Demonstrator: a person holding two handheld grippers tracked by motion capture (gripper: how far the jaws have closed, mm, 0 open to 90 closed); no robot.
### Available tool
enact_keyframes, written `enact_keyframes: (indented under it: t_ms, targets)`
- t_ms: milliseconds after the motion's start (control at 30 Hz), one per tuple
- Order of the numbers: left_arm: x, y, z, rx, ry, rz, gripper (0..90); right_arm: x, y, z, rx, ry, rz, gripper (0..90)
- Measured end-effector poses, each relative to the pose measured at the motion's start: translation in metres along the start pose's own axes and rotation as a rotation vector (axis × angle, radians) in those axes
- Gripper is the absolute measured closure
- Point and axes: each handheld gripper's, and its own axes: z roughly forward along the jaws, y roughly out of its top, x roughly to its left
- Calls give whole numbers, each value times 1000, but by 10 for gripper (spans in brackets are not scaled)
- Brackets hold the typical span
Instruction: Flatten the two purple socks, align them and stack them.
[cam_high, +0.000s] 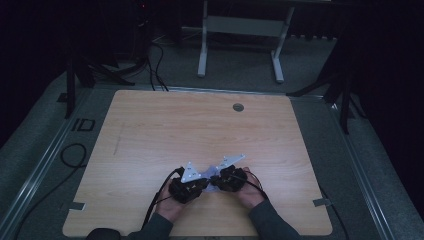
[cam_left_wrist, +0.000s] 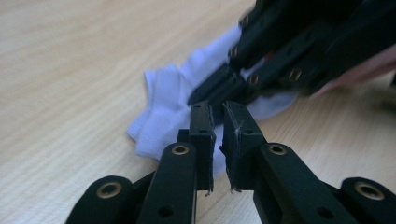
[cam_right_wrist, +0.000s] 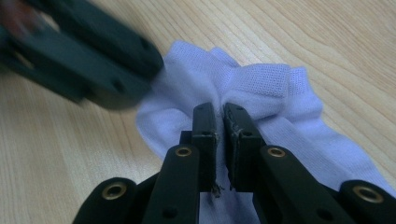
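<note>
Right hand-held gripper (cam_right_wrist: 219, 109) pinching white sock (cam_right_wrist: 261, 98)

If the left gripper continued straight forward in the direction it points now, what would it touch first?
Most likely the other gripper. In the left gripper view, the left gripper has its nearly closed jaw tips over the white sock, and the right gripper's jaws lie directly beyond them. Depth is unclear, so the sock might be touched first.
</note>
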Motion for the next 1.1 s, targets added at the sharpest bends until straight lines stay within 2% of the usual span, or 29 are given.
enact_keyframes:
  t_ms: [133, 267, 367, 500, 600, 733, 833, 967, 1100]
  targets:
    - [3, -3, 10, 50, 26, -8, 851, 0, 0, 0, -2, 1, 1, 831]
    - [4, -4, 10, 52, 38, -10, 858, -1, -1, 0, -6, 6, 4, 830]
    - [4, -6, 13, 69, 26, -23, 858, -1, -1, -1, -8, 8, 4, 815]
    - [5, -6, 13, 68, 20, -30, 858, -4, 3, -16, -79, -6, 13, 773]
    - [5, -6, 13, 70, 18, -31, 858, -10, 7, -37, -127, -47, 43, 768]
    - [6, -6, 13, 69, 12, -38, 857, -20, 3, -61, -153, -97, 93, 764]
    - [6, -6, 13, 67, 13, -39, 857, -24, -8, -69, -121, -159, 111, 758]
    - [6, -6, 13, 69, 11, -40, 858, -26, -26, -70, -59, -256, 136, 745]
    - [6, -7, 13, 67, 12, -43, 857, -32, -39, -64, -5, -298, 200, 703]
